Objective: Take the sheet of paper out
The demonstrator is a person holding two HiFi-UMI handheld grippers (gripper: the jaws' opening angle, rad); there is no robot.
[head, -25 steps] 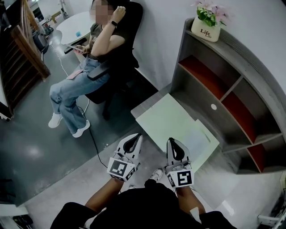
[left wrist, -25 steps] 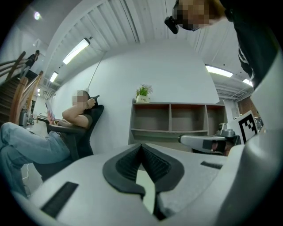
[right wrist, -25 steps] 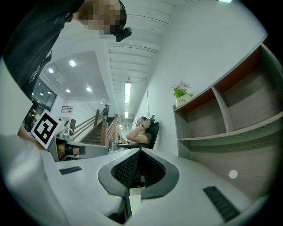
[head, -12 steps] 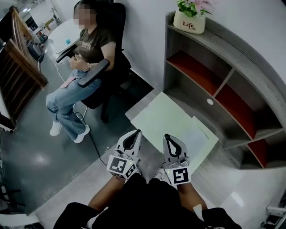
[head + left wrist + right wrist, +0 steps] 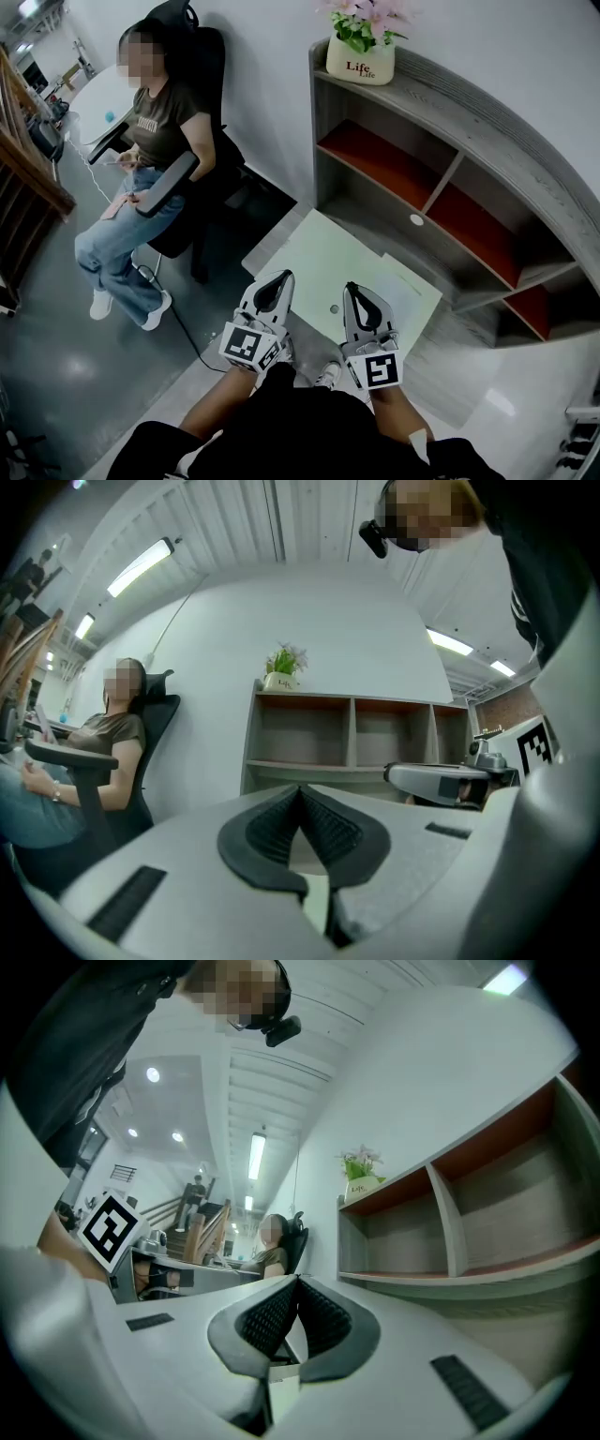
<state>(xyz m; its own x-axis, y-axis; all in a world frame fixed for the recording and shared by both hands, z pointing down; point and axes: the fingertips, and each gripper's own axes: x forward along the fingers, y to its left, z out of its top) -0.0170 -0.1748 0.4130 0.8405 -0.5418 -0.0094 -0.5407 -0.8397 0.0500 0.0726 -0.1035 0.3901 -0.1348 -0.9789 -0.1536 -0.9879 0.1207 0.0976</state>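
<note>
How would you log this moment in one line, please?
left gripper shut, empty | right gripper shut, empty | sheet of paper flat on table, untouched

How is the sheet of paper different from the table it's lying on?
The sheet of paper is whiter, while the table is pale green. The sheet of paper is much smaller and covers only the table's right-hand part in the head view. The sheet of paper lies on top, and the table bears it. Both are flat, light-coloured and straight-edged.

Ceiling strip lights (image 5: 141,566) are lighting the room brightly and evenly, while fisheye distortion is bending edges and darkening corners
</note>
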